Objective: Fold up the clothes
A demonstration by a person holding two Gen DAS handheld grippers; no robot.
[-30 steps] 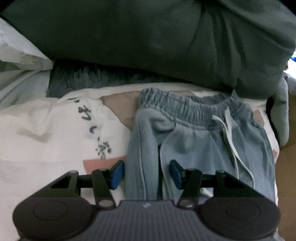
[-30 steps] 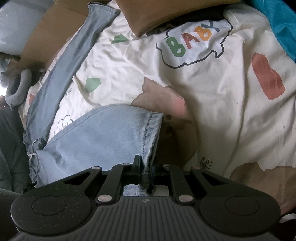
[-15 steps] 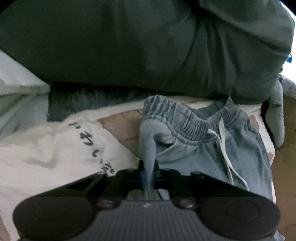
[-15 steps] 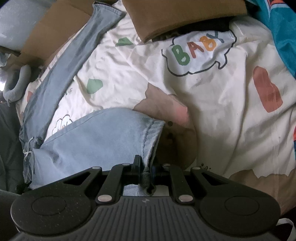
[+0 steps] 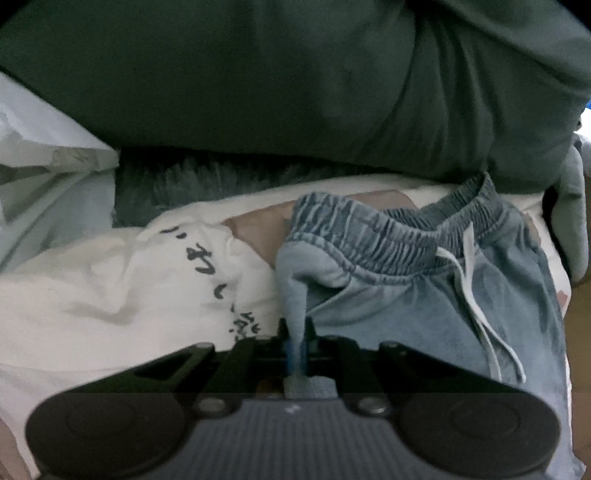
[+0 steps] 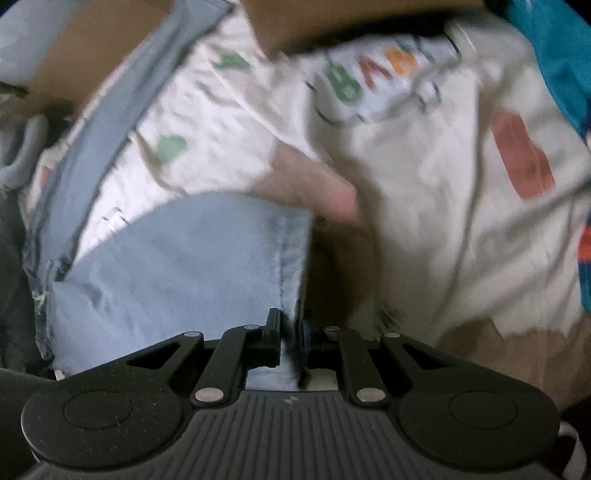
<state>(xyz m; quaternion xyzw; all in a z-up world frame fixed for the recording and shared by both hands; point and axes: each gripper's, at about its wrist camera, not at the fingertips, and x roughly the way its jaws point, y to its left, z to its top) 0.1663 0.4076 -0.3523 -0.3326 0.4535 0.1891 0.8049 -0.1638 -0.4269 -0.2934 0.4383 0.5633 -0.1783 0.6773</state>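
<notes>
The jeans point(image 5: 424, 295) lie on the printed quilt point(image 5: 110, 295), their waistband point(image 5: 369, 240) just before a pillow point(image 5: 295, 92). One jeans leg point(image 6: 110, 129) runs across the quilt toward a cardboard box point(image 6: 92, 48) behind it.

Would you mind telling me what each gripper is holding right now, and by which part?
Both hold the light blue jeans. The left gripper pinches a fold at the side just below the waistband; the right gripper grips the hem of one leg.

A cream printed quilt point(image 6: 424, 192) covers the bed, its "BABY" cloud print point(image 6: 373, 77) up at one o'clock. A brown cushion point(image 6: 332, 18) lies at twelve, teal fabric point(image 6: 554, 48) at two. A dark green pillow point(image 5: 277, 81) sits above a furry grey-blue blanket point(image 5: 192, 181).
</notes>
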